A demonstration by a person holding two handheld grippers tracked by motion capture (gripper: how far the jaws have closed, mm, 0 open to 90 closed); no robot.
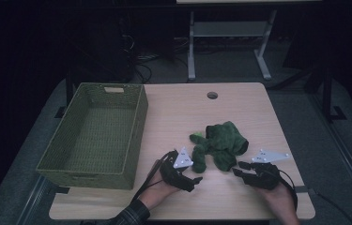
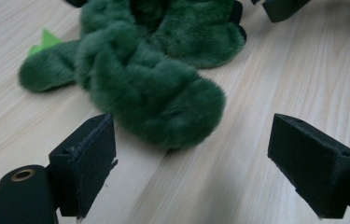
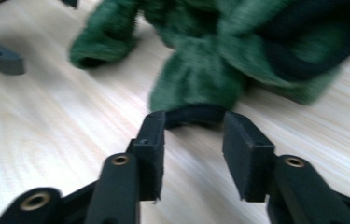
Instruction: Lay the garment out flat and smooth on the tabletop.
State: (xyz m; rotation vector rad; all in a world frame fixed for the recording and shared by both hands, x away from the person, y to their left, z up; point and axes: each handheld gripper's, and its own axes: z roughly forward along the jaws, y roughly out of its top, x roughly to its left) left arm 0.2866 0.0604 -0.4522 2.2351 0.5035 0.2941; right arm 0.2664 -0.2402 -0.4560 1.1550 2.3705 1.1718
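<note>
Soft, light, floppy green plush toy [image 1: 220, 140] on table [image 1: 258, 108].
Left gripper [image 1: 190, 177] wide open, right gripper [image 1: 240, 169] part open, both empty; best grabbed by the fat limb at 6 o'clock.

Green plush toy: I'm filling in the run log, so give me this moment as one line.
green plush toy on table | left gripper open, near toy | right gripper open at toy's dark edge | basket empty

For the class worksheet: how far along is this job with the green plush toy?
Nothing looks done: the green plush toy lies on the table. In hand: left gripper and right gripper, jaws open, flank it. Left: grasping it; possibly moving it into the empty woven basket.
</note>
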